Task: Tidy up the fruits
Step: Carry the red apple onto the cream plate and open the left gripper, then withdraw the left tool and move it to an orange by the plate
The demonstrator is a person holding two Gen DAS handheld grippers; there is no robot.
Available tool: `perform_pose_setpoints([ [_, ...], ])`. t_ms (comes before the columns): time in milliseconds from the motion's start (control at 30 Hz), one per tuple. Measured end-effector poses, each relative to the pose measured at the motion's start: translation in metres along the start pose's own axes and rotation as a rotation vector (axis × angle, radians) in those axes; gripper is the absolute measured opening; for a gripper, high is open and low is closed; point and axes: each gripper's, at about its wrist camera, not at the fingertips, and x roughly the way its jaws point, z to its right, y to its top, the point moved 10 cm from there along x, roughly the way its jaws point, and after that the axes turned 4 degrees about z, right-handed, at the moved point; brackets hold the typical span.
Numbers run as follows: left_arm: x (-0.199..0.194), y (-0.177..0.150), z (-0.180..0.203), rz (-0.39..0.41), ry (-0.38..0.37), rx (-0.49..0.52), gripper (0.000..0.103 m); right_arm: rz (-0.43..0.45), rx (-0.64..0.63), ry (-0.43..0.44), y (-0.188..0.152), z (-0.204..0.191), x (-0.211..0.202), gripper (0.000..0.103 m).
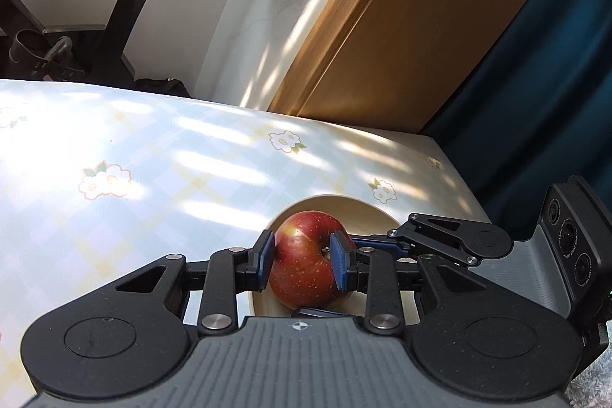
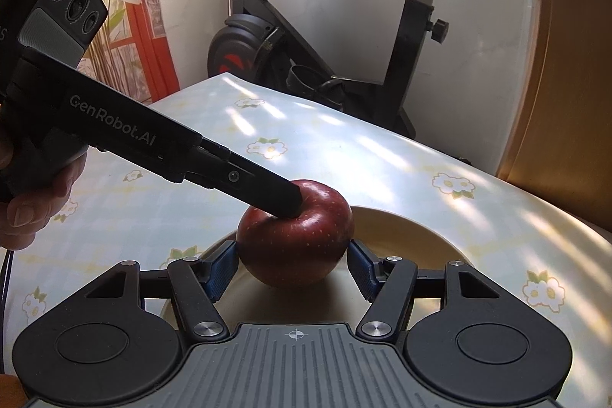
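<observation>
Two grippers on one apple (image 1: 302, 262), which sits in a beige bowl (image 2: 401, 236) on the floral worktop (image 1: 153, 159). Left gripper (image 1: 302, 260) fingers clamp its top; right gripper (image 2: 292, 270) fingers bracket its sides, seemingly touching. Placement step looks done. Next: release both, back off without rolling it.
</observation>
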Motion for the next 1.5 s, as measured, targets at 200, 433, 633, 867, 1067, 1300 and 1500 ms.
perform_pose_setpoints([
  [200, -0.002, -0.001, -0.004, 0.011, 0.016, 0.002, 0.033, 0.000, -0.002, 0.002, -0.002, 0.001, 0.004, 0.059],
  [433, 0.000, -0.002, -0.006, 0.017, 0.029, 0.000, 0.034, -0.004, -0.005, -0.002, -0.001, 0.002, 0.005, 0.060],
  [633, 0.001, -0.002, -0.005, 0.007, 0.043, -0.016, 0.036, -0.018, -0.007, -0.028, -0.004, 0.001, 0.000, 0.064],
  [867, -0.024, 0.003, 0.002, 0.076, 0.084, 0.006, 0.037, 0.020, 0.027, -0.048, -0.008, 0.002, -0.024, 0.064],
  [1067, -0.055, -0.005, -0.002, 0.088, 0.233, 0.062, 0.037, 0.068, 0.080, -0.086, -0.009, 0.003, -0.055, 0.063],
  [1300, -0.093, -0.025, -0.017, 0.103, 0.434, 0.095, 0.042, 0.124, 0.173, -0.176, -0.026, 0.010, -0.088, 0.063],
  [1500, -0.120, -0.040, -0.009, 0.121, 0.438, 0.071, 0.042, 0.137, 0.267, -0.211, -0.047, 0.005, -0.110, 0.063],
])
